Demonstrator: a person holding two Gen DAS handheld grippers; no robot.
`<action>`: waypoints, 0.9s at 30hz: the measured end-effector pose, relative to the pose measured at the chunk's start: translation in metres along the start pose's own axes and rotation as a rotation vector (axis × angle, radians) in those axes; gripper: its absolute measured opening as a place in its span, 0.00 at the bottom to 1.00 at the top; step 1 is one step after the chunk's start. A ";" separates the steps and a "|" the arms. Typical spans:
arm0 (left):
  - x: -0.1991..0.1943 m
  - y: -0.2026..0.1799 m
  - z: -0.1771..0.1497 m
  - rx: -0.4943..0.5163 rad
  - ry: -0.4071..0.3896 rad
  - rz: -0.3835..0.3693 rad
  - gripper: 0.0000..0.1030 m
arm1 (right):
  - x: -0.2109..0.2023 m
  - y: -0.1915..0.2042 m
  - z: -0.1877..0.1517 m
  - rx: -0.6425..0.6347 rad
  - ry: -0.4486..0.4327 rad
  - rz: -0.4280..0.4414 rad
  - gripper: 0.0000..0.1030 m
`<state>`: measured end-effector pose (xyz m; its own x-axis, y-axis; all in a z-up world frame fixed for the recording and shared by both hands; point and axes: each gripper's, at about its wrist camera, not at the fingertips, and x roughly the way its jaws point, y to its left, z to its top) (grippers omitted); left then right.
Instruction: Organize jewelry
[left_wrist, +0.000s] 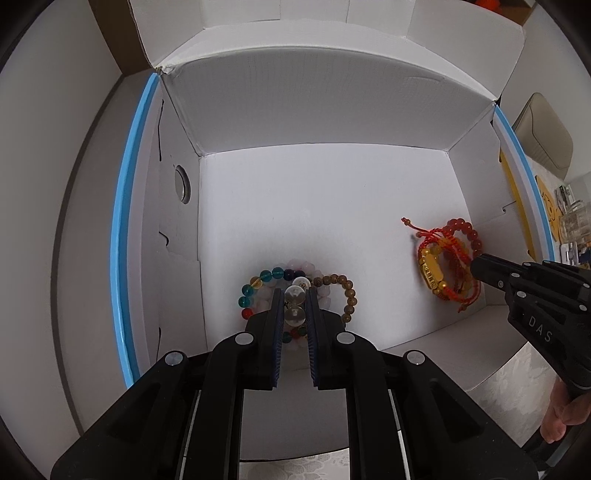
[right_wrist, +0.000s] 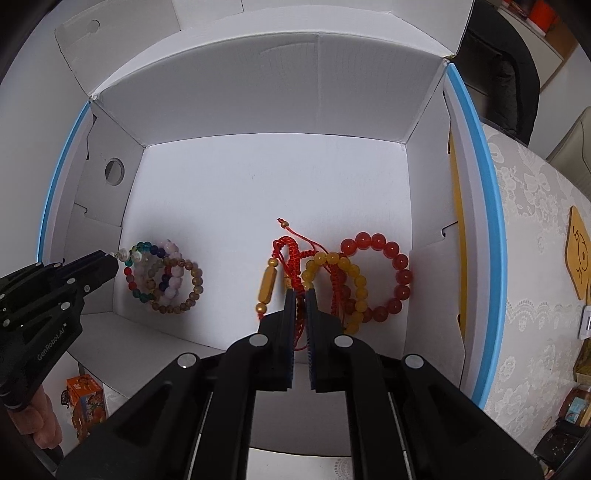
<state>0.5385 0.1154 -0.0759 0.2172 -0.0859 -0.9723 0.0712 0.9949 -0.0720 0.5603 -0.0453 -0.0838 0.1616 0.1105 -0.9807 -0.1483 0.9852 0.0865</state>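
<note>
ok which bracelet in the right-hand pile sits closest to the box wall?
The red bead bracelet: big round red beads, outermost in that pile, next to the box's right wall. The yellow bead bracelet and red cord one lie further in.

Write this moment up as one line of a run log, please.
left gripper: shut on clear-bead bracelet | right gripper: shut on red cord bracelet | both inside white box
</note>
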 end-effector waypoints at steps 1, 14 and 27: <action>0.000 0.000 0.000 0.000 0.001 0.005 0.11 | 0.000 0.001 -0.001 -0.001 -0.003 -0.002 0.06; -0.055 0.000 -0.016 -0.014 -0.141 0.040 0.60 | -0.045 0.001 -0.016 -0.010 -0.138 0.001 0.59; -0.114 -0.005 -0.052 -0.037 -0.294 0.020 0.94 | -0.110 -0.004 -0.063 -0.004 -0.316 -0.041 0.93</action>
<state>0.4628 0.1226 0.0242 0.4916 -0.0728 -0.8678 0.0295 0.9973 -0.0670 0.4814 -0.0701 0.0121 0.4627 0.1068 -0.8801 -0.1388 0.9892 0.0470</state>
